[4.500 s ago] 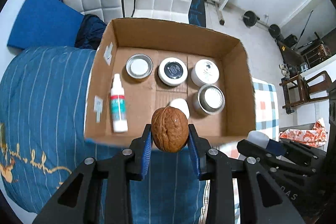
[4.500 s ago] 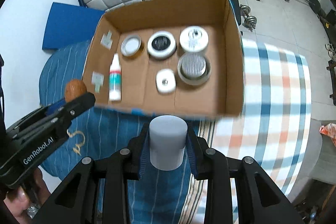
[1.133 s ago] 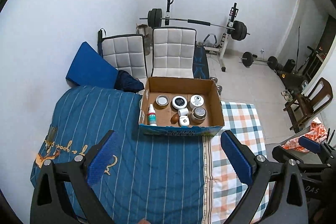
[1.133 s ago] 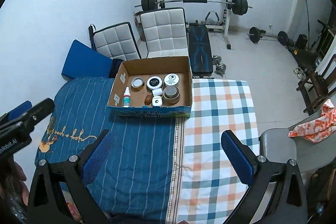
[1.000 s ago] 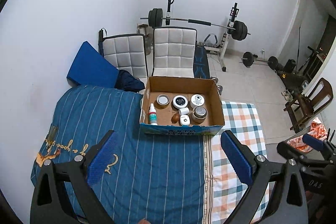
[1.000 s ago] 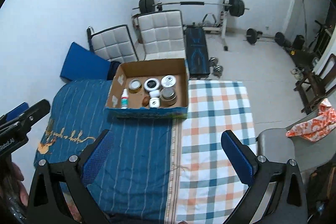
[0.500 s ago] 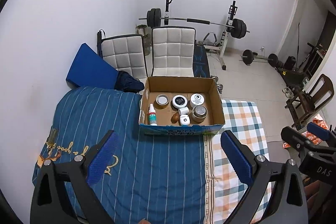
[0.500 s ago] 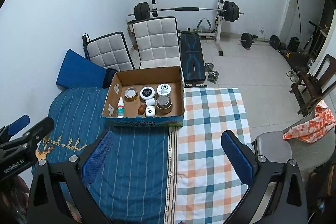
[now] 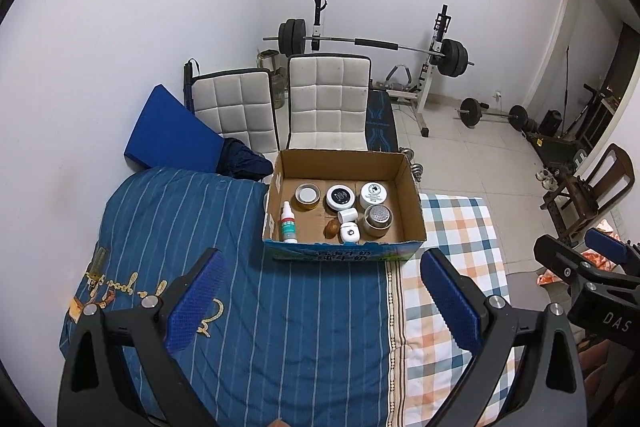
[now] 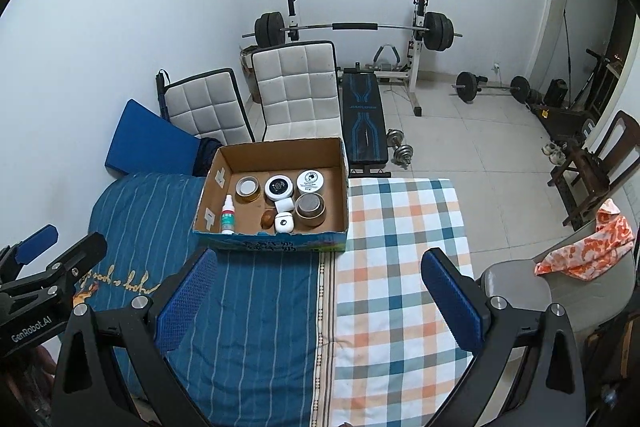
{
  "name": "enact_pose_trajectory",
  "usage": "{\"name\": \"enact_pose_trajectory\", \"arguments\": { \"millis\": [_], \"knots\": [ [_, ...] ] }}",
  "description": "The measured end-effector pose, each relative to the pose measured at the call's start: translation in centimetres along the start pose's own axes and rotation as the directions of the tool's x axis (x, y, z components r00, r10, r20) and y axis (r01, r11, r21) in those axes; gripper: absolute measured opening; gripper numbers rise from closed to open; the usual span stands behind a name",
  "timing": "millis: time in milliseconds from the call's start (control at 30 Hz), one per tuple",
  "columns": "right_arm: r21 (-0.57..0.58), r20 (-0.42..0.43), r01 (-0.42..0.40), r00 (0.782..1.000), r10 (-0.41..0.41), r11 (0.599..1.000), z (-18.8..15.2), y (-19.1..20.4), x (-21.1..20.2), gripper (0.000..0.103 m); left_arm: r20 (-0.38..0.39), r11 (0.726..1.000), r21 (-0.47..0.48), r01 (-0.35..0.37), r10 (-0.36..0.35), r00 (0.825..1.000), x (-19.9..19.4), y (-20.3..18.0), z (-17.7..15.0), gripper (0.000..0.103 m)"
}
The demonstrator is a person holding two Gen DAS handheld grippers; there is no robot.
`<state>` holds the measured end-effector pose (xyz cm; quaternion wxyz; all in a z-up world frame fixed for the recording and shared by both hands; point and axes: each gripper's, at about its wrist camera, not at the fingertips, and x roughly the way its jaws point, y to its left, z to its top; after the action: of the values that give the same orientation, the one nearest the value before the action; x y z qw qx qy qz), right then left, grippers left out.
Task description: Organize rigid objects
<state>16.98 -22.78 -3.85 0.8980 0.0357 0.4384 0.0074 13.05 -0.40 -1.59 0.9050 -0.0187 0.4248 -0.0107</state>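
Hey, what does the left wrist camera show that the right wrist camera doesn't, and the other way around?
Only the left wrist view shows the right gripper from the side, at its right edge, and the bare floor just right of the cardboard box. Only the right wrist view shows the left gripper at its left edge, the grey chair with an orange cloth, and the dumbbell. Both show the box on the bed, holding the walnut, spray bottle and tins, with open, empty jaws in front.

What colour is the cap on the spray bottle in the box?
White, on the spray bottle lying by the left wall of the cardboard box; the left wrist view shows it best.
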Motion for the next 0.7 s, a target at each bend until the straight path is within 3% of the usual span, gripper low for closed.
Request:
{"name": "enact_pose_trajectory", "arguments": {
  "millis": [700],
  "knots": [
    [0.003,-0.003,0.017,1.000,-0.017,1.000,0.17,0.49,0.46,0.103,0.017,1.000,0.003,-0.013,0.013,1.000,-0.05,0.15,0.51,0.100]
  ]
}}
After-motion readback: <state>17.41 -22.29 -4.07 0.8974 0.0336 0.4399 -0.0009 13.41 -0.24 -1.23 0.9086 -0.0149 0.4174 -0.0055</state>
